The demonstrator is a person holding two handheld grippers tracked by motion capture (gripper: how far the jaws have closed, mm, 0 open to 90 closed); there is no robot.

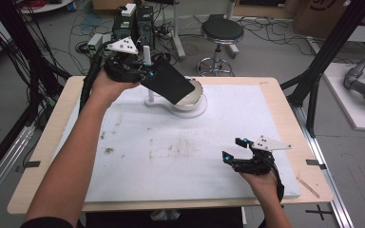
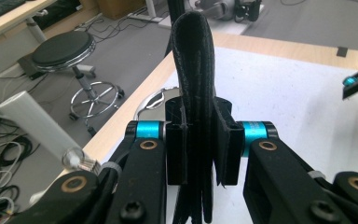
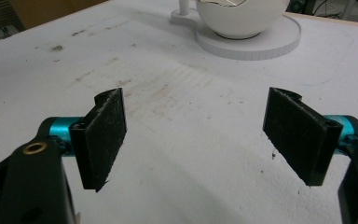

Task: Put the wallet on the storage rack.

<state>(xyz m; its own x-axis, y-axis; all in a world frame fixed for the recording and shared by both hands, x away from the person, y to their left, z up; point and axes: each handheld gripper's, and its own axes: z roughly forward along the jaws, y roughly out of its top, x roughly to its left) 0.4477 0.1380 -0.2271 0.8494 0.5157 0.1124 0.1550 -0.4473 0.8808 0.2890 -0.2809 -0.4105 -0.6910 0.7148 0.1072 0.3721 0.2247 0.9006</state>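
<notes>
High view alone shows black sheet (image 1: 167, 81) over bowl (image 1: 195, 95)

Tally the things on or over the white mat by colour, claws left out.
Black: 1, the flat black sheet held above the bowl
White: 2, the bowl and the round stand under it
Total: 3

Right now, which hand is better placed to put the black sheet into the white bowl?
Left. The left gripper is shut on the black sheet, held above the white bowl. The right gripper is open, nothing between its jaws, low at the near right, far from the bowl.
</notes>
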